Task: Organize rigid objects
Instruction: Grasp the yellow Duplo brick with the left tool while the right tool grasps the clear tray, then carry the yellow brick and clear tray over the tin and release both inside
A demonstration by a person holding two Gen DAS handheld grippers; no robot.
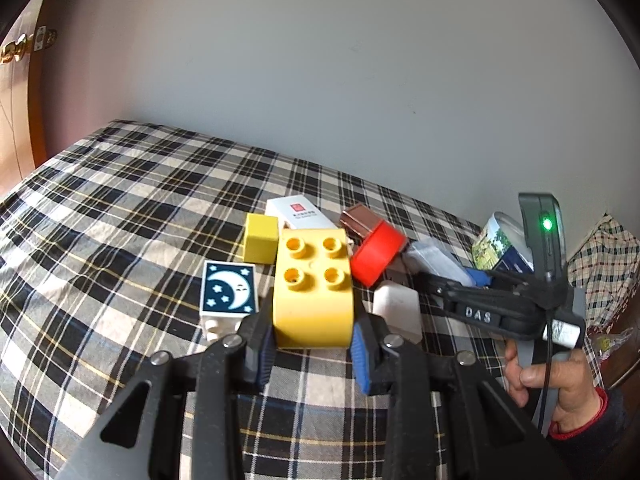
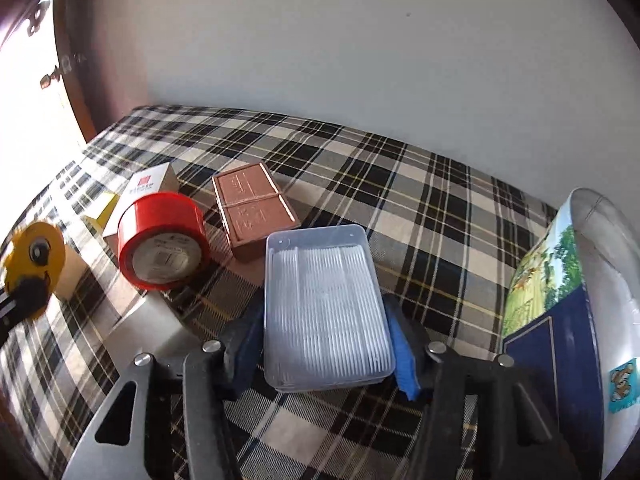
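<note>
— Gripping anything, the left gripper (image 1: 312,344)?

— Yes. Its two blue-padded fingers (image 1: 362,354) are clamped on the near end of the yellow four-stud brick (image 1: 312,292), one on each side. I'll place everything else from that brick.

— Go on.

— Just beside it on the left sits the moon-and-stars block (image 1: 229,288), picture face up. Behind the brick's left corner stands a small yellow cube (image 1: 261,239). Behind the brick lies a white carton with a red square mark (image 1: 298,211). To the right of the brick's far end, the red tape roll (image 1: 378,254) leans on the brown box (image 1: 360,220); whether roll and brick touch I cannot tell. A white rounded block (image 1: 398,310) rests just beside the brick's right side. All of it is on the plaid cloth (image 1: 120,208).

— And the right gripper (image 2: 328,348)?

— Its fingers (image 2: 404,356) are closed against the long sides of the clear lidded box of white sticks (image 2: 326,304). That box is well to the right of the brick, beyond the red tape roll (image 2: 164,240) and in front of the brown box (image 2: 256,206). From the left camera the right hand (image 1: 560,392) shows wrapped around its handle.

— Anything farther right?

— A picture-printed tin (image 2: 560,308), farthest from the brick.
</note>
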